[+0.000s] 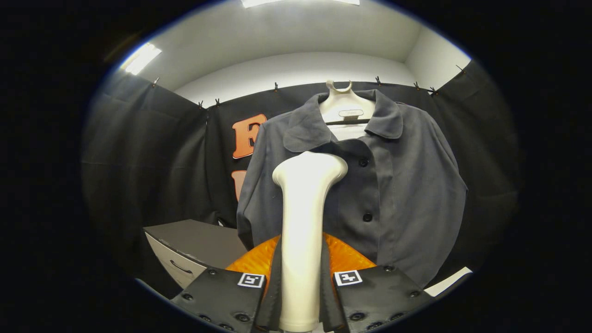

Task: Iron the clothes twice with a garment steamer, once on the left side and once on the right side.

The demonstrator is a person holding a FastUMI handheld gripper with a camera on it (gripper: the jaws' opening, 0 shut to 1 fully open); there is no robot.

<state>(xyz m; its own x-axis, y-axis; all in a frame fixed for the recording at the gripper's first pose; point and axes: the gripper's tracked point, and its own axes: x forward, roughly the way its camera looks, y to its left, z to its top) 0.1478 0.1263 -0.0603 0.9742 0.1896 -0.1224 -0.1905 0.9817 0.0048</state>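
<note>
Gripper (299,296) fingers are clenching on the handle of the garment steamer (303,231), one pressing each side, holding it upright so its head is rising beyond the fingertips. Jacket (370,185), grey and buttoned, is hanging on a pale hanger (344,104) just behind the steamer head; the head is sitting in front of the jacket's chest, just below the collar and a little to the side of the button line. Whether it is touching the cloth I cannot tell. Orange rounded body (342,256), below the steamer head and in front of the jacket's hem, is partly hidden. Grey drawer cabinet (194,243) is standing beside the jacket's sleeve, lower down. Judging the step: a pass is starting near the top of one panel. Next move is calling for a steady downward stroke along that panel, head staying close to the fabric, then the same on the other side.
</note>
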